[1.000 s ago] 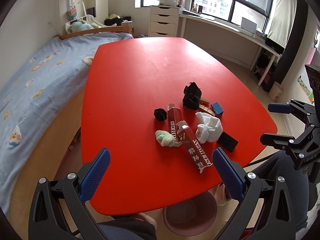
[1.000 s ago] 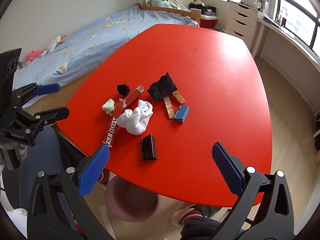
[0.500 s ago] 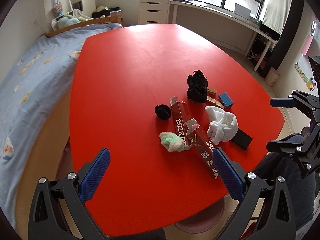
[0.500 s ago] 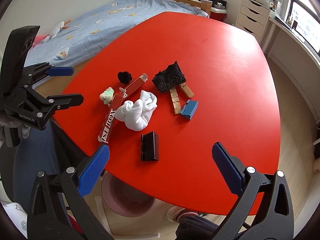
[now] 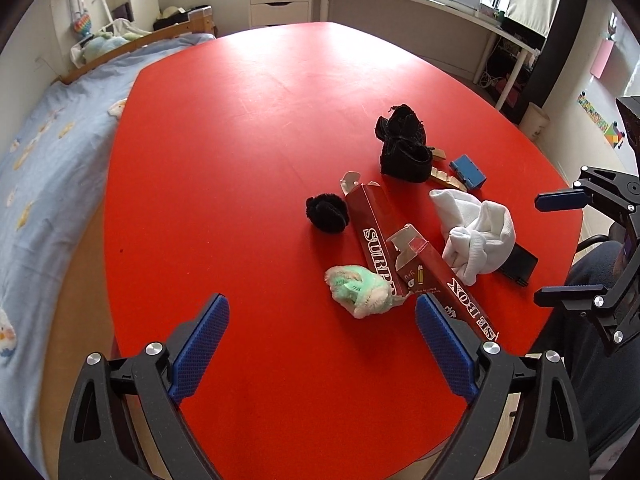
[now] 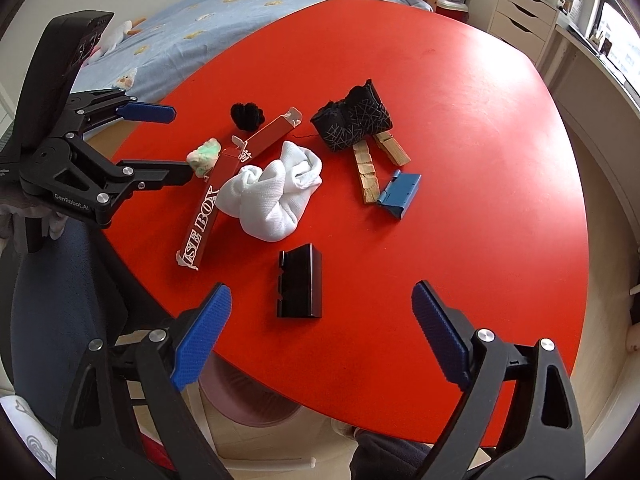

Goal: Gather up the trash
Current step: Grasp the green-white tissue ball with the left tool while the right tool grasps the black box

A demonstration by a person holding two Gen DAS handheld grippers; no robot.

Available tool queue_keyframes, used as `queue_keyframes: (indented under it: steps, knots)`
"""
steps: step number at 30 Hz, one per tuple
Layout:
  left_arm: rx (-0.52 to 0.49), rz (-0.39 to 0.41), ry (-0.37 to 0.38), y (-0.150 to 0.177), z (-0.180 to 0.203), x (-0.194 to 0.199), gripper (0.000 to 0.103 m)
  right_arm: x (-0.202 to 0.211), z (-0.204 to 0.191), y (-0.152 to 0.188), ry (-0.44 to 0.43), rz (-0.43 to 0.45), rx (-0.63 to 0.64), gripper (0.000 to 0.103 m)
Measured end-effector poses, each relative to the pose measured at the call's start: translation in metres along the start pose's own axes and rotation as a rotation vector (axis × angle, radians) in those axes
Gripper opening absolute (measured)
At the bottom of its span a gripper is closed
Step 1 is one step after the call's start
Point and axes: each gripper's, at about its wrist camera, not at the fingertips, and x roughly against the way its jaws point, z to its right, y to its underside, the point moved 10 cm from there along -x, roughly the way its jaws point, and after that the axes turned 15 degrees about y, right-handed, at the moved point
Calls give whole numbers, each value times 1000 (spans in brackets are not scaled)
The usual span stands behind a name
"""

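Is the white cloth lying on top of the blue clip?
No, the white cloth lies apart from the blue clip, with bare red table between them.

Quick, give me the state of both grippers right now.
Left gripper: open, holding nothing, above the red table.
Right gripper: open, holding nothing.

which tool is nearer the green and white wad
Left. The left tool hangs open with the green and white wad just ahead of its tips. The right tool is over the table's near edge, across the clutter.
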Motion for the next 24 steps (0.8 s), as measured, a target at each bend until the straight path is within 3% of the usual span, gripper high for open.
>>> queue_keyframes:
  steps: [6,8,10,16,19,24]
  knots:
    - [-14,-18,26,0,5,-6,67,-4,-3,3,-12,-7,15,64]
    - [-13,-27,43,2,7,-8,54,-4,-4,4,-15,-9,19,59]
    - [-12,-31,57,3,9,-10,48,-5,-5,5,-24,-13,18,53]
    - [-1,-29,77,5,16,-12,25,-8,-3,7,-34,-20,13,26]
    - [5,-25,83,5,17,-11,19,-8,-3,8,-38,-18,8,25]
    - [15,-6,82,3,19,-5,17,-6,-3,9,-40,-12,-4,25]
